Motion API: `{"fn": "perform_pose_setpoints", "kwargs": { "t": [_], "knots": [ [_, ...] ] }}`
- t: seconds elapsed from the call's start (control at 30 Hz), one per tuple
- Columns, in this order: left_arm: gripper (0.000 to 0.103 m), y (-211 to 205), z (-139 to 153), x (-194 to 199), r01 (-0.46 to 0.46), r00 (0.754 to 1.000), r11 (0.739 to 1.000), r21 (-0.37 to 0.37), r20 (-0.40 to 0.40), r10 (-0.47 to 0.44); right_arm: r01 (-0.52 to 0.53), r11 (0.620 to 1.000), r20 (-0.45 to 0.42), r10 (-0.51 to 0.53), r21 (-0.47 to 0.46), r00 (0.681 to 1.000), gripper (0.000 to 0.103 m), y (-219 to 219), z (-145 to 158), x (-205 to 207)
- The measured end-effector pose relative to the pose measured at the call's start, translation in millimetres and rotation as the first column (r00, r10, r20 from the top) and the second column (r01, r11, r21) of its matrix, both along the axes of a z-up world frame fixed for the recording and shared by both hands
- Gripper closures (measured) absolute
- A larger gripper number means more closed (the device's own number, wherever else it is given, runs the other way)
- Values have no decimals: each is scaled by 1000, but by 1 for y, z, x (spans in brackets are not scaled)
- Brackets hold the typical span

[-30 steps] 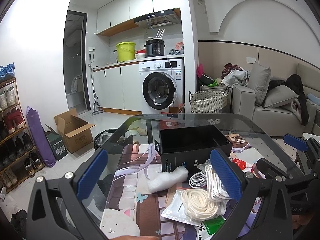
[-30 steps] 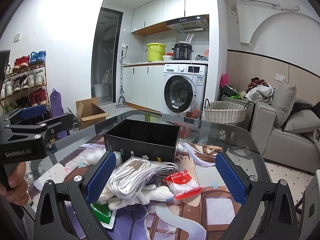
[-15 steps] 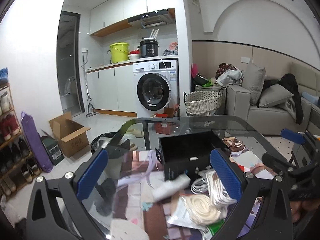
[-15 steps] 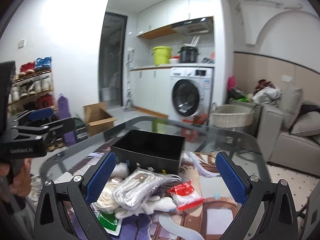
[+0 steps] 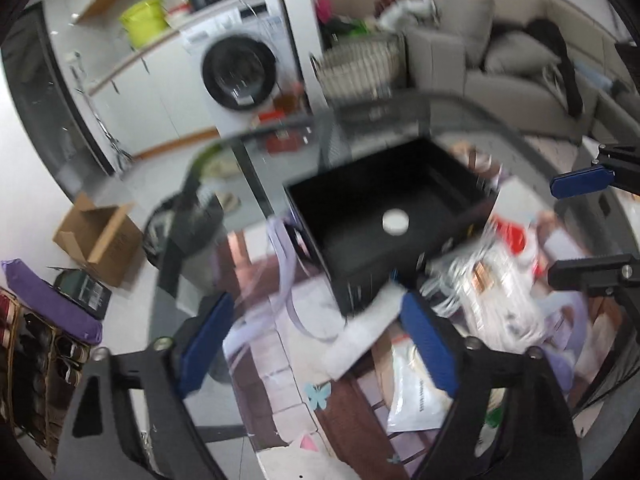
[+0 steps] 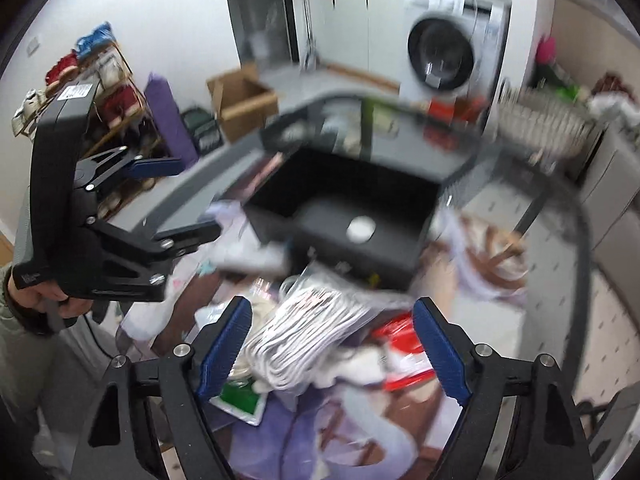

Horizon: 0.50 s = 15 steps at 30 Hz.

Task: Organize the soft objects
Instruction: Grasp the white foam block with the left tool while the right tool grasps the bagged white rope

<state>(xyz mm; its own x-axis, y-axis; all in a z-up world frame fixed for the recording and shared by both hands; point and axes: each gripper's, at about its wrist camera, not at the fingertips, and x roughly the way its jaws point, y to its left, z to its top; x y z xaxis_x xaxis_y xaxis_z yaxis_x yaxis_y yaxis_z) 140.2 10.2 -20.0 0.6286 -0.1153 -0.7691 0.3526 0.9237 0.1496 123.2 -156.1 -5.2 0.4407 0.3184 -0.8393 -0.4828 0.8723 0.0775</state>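
We hold both grippers over the glass table (image 5: 256,184), and both views are smeared, so fine detail is uncertain. The left gripper (image 5: 316,344) has its jaws spread wide and empty, with a white soft packet (image 5: 364,332) lying between them on the table, just in front of the black box (image 5: 384,216). The right gripper (image 6: 332,348) is likewise wide open and holds nothing — beneath it sits a clear bag of white cords (image 6: 308,328), resting on a heap with a red packet (image 6: 404,356) and a green-labelled pouch (image 6: 240,398) beside it. The box stands open-topped, near the heap, with only a small white disc (image 5: 395,222) on its floor. We judge the step in hand to be the first pick, so nothing soft is sorted yet. To do it well we should settle one gripper at a time, straddle the bag across its narrow middle, close gently enough not to burst the plastic, and lift clear of the box wall before lowering it in — dragging would likely snag the neighbouring packets.
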Motion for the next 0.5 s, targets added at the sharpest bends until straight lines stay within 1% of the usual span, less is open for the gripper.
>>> {"fn": "perform_pose_setpoints", "kwargs": {
  "t": [0.03, 0.1, 0.13, 0.27, 0.4, 0.43, 0.47, 0.5],
  "knots": [
    [20, -1, -10, 3, 15, 999, 1000, 0, -34, -15, 1, 1000, -12, -1, -4, 1000, 18, 3, -8, 2],
    [20, -3, -21, 6, 37, 997, 999, 7, -66, -37, 7, 1000, -58, -8, -17, 998, 18, 10, -25, 8],
    [20, -5, -28, 7, 48, 996, 999, 24, -83, -46, 13, 1000, -83, -14, -15, 996, 18, 12, -33, 11],
    [20, -13, -45, 14, 53, 993, 997, 63, -108, -46, 40, 999, -136, -42, -19, 990, 18, 17, -54, 18],
    [20, -18, -54, 18, 68, 989, 996, 64, -138, -58, 26, 999, -183, -30, -27, 983, 18, 25, -73, 19],
    [23, -20, -56, 17, 73, 987, 996, 59, -149, -63, 22, 999, -186, -26, -23, 982, 18, 26, -78, 18],
    [43, -21, -56, 16, 73, 986, 996, 54, -155, -64, 20, 1000, -182, -22, -15, 983, 19, 26, -82, 18],
    [57, -21, -57, 17, 77, 984, 996, 50, -166, -67, 11, 1000, -176, -12, -5, 984, 27, 27, -84, 16]
  ]
}}
